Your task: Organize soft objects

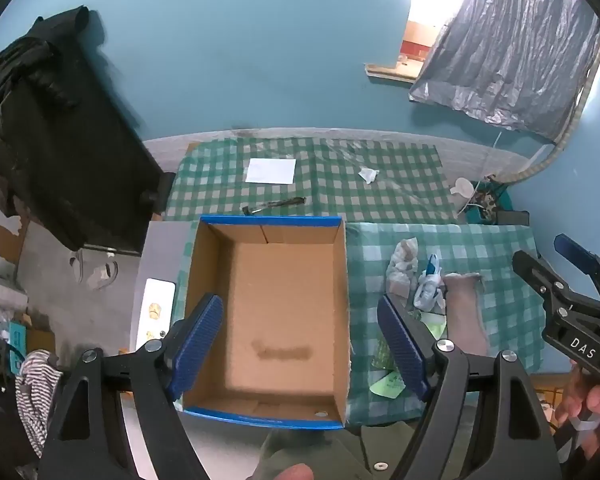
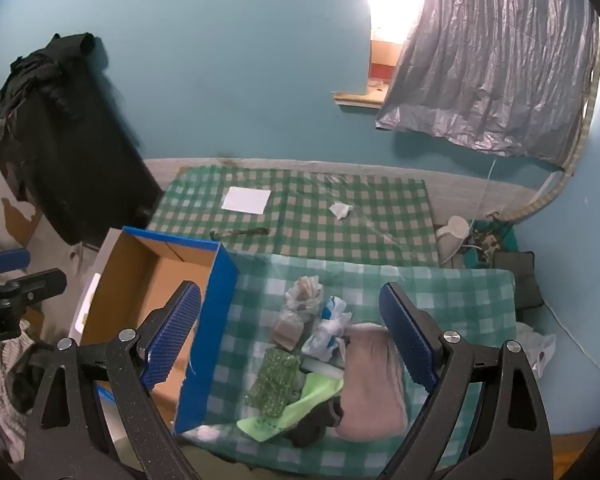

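Left wrist view: left tongs (image 1: pixel 300 348) spread wide with nothing between the pads, hanging over an open cardboard box (image 1: pixel 278 320) with blue rim; soft items lie on the green checked cloth (image 1: pixel 500 248) to its right. Right wrist view: right tongs (image 2: pixel 296 340) likewise apart and holding nothing, above a pink folded cloth (image 2: pixel 374 376), green patterned pouch (image 2: pixel 274 380), white-blue bundle (image 2: pixel 328 328) and beige bundle (image 2: pixel 302 300), all beside the box's blue wall.

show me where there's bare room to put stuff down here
Bare: the cardboard box floor, and the checked cloth beyond and right of the pile. Crowded: beside the box, where the pink cloth, green cloth and small bundles sit bunched.
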Demonstrator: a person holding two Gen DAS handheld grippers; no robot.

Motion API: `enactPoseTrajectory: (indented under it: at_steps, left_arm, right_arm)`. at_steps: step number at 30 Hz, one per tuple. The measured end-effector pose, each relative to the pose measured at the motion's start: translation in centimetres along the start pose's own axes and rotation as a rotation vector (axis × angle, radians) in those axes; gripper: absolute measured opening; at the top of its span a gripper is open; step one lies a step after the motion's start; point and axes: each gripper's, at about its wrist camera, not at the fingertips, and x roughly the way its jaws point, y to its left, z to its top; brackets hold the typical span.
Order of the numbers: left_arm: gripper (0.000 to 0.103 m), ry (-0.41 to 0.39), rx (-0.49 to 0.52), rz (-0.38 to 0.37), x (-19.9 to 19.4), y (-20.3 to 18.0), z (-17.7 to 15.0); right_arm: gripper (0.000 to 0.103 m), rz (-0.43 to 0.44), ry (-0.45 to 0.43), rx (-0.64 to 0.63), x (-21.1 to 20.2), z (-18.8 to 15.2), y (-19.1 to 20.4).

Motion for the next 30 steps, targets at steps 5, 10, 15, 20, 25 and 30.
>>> enactPoseTrajectory:
  at_steps: [5, 10, 15, 20, 25, 30]
  left_arm:
    - [0.081, 0.015, 0.0, 0.005, 0.0, 0.0, 0.0]
    - [0.081, 0.003, 0.008, 0.01, 0.1, 0.3, 0.1]
    - [0.081, -0.009, 0.011, 0.022, -0.1, 0.3, 0.1]
    - [0.081, -0.012, 0.014, 0.036, -0.2, 0.1, 0.1]
    - [0.081, -0.008, 0.012, 0.04, -0.1, 0.1, 0.0]
    - [0.081, -0.006, 0.015, 0.049, -0.1, 0.1, -0.1]
  right_arm:
    - [0.091, 0.004, -0.003, 0.001, 0.1, -0.1, 0.0]
    - [0.091, 0.006, -0.001, -0.001, 0.1, -0.1, 0.0]
    - [0.091, 0.007, 0.002, 0.003, 0.2, -0.1, 0.3]
    - [0.091, 0.009, 0.005, 0.003, 0.3, -0.1, 0.1]
    - [0.091, 0.009, 0.007, 0.003, 0.3, 0.5, -0.3]
    - [0.091, 0.013, 0.014, 0.002, 0.5, -0.4, 0.3]
